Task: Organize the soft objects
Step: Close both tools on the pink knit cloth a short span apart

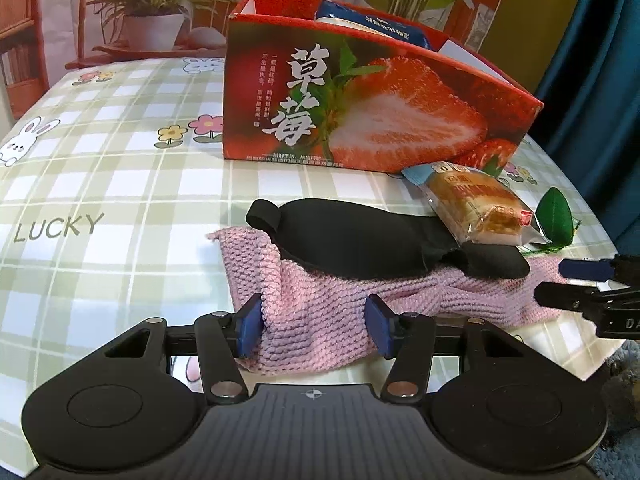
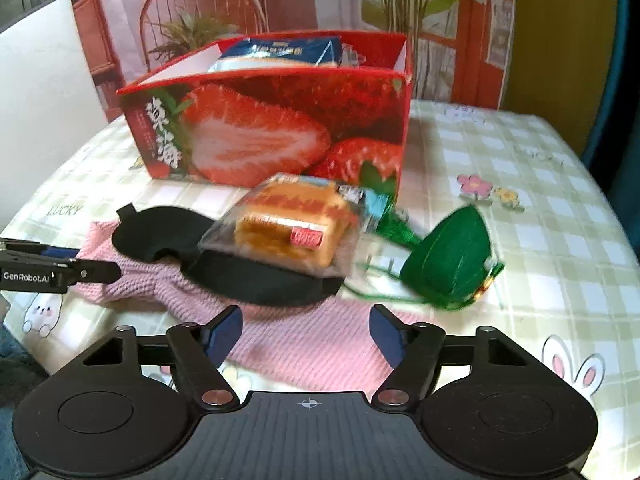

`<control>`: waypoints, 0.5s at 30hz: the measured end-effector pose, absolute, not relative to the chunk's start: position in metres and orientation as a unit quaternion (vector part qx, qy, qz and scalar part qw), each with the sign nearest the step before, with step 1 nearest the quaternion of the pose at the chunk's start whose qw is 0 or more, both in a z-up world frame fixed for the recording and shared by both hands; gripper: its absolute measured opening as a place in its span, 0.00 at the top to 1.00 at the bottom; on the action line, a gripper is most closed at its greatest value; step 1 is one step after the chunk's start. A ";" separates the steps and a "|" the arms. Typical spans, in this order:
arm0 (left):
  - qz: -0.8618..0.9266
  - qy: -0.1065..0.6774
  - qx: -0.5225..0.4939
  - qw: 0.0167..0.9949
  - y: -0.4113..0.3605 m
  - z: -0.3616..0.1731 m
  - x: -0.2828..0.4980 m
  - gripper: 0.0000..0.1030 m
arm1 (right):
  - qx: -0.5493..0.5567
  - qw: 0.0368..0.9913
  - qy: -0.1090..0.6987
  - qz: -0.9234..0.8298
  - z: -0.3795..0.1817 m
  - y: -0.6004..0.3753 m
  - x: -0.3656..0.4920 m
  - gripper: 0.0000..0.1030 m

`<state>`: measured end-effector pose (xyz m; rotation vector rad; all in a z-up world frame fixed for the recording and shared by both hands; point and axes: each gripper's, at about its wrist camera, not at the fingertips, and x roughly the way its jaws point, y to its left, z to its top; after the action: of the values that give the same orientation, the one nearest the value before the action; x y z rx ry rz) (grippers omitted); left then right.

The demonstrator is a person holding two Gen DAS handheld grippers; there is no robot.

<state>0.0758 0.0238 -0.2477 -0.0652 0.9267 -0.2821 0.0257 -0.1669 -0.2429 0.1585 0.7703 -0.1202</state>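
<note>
Both grippers down at the pink cloth, strawberry box behind

Left wrist view: the left gripper (image 1: pixel 314 326) has its blue pads bunched into the near edge of the pink knitted cloth (image 1: pixel 320 304), so it's gripping that. A black eye mask (image 1: pixel 352 240) lies on the cloth, a wrapped pastry (image 1: pixel 476 208) on the mask's far end, the strawberry box (image 1: pixel 360 108) just behind. Right wrist view: the right gripper (image 2: pixel 306 336) sits over the cloth's other end, jaws apart, nothing pinched. A green pouch (image 2: pixel 448 260) lies just right of the pastry on the checked tablecloth (image 2: pixel 540 220).
</note>
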 end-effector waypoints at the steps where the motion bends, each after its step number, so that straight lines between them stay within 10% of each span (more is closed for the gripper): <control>1: -0.136 0.446 -0.034 0.884 0.024 -0.248 0.075 0.45 | 0.083 0.920 0.378 -0.058 -0.244 -0.167 0.025 0.37; 15: -0.137 0.443 -0.029 0.885 0.021 -0.251 0.077 0.38 | 0.113 0.910 0.391 -0.076 -0.265 -0.178 0.041 0.35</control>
<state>0.0767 0.0212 -0.2511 -0.0605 0.9216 -0.2852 0.0414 -0.1778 -0.2650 0.2322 0.8065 -0.1576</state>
